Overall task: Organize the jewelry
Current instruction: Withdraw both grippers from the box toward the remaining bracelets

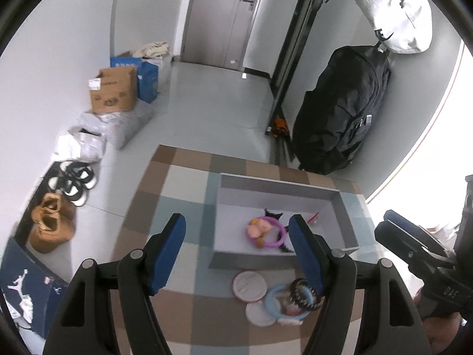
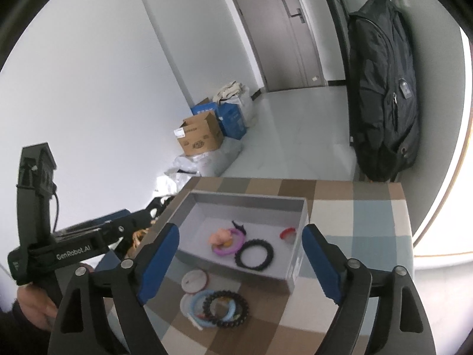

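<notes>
Nearest, both the right gripper [image 2: 241,261] and left gripper [image 1: 236,254] stood spread and empty; a purple ring [image 2: 229,241], black bead bracelet [image 2: 254,255] and red piece [image 2: 287,232] lay in the grey box [image 2: 242,199], while a near pile [image 2: 217,306] on the checked table [image 2: 354,224] remained unsorted

both cams sit on the wrists, looking forward and down past their own blue fingers, pretty close over the checkered desk [image 1: 189,183]; both catch the grey box [image 1: 275,186], the door and the backpack behind, each from its side
</notes>
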`<state>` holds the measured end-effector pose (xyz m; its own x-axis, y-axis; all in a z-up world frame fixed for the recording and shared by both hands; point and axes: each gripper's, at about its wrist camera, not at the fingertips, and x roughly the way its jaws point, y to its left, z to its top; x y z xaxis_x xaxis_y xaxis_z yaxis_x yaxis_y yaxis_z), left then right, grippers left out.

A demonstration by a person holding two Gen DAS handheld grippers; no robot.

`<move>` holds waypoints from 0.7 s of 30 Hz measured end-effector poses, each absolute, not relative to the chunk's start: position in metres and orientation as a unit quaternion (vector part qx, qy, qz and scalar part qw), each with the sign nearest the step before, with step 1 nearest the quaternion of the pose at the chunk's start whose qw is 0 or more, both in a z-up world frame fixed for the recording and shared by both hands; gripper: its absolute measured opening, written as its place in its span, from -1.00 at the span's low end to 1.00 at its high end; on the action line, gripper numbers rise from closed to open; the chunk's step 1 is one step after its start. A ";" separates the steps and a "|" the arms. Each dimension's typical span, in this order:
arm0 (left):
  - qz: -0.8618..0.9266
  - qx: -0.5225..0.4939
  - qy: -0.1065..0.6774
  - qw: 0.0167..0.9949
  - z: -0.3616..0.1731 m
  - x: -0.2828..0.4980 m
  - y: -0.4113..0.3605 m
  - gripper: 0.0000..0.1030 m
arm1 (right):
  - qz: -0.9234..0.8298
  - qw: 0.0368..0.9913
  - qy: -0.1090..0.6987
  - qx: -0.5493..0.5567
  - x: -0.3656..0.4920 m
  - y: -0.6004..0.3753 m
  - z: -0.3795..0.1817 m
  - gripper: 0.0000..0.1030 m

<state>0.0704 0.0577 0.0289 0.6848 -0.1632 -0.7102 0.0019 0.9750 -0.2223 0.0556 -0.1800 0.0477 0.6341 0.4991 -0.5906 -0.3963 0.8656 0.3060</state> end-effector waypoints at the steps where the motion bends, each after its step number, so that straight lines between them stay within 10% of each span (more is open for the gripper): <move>1: -0.041 -0.097 0.393 0.914 0.030 0.067 0.058 0.32 | 0.247 0.903 0.345 0.071 0.052 -0.179 0.048 0.69; 21: -0.027 -0.095 0.388 0.916 0.025 0.033 0.065 0.59 | 0.244 0.900 0.358 0.046 0.016 -0.176 0.031 1.00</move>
